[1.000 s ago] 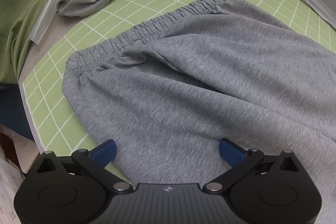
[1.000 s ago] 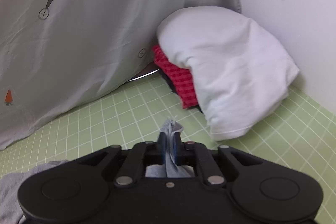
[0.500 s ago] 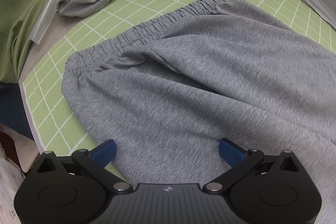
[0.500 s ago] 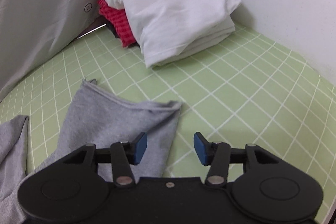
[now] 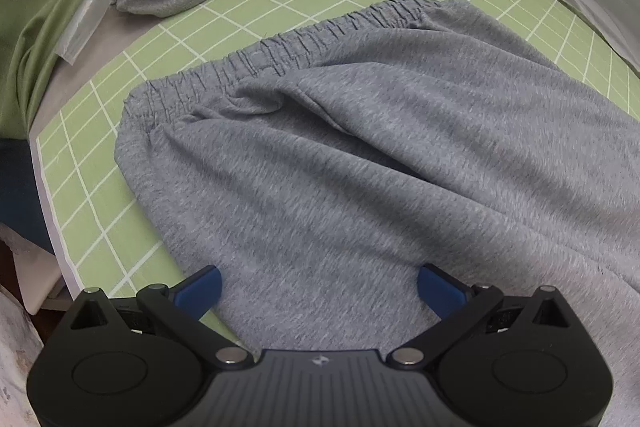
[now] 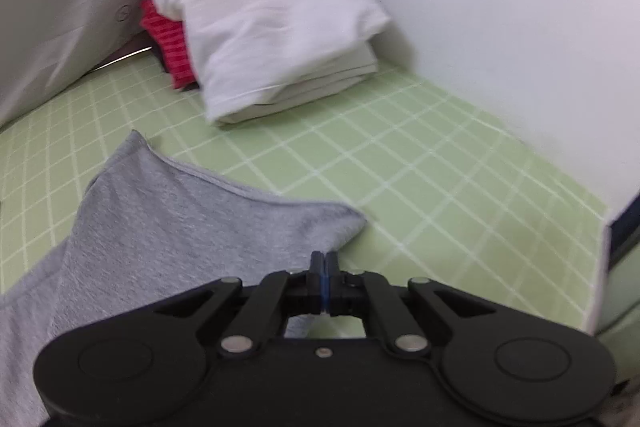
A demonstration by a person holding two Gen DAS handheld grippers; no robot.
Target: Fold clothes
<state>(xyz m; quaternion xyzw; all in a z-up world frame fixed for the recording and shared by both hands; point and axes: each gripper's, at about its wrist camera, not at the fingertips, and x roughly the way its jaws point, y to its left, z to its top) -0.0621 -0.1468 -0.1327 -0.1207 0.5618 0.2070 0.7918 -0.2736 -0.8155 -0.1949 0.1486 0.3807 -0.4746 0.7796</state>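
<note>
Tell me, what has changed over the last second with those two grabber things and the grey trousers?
The right gripper held a bit of grey cloth a second ago, opened and let it go, and has now shut again at the edge of the grey trouser leg; whether it pinches cloth I cannot tell. The left gripper stayed open over the grey trousers, barely shifting. The white folded garment stayed put.

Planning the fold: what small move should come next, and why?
Probably lift the right hand-held gripper, which looks shut at the leg end of the grey sweatpants, and carry it toward the waistband; the left hand-held gripper hovers open.
</note>
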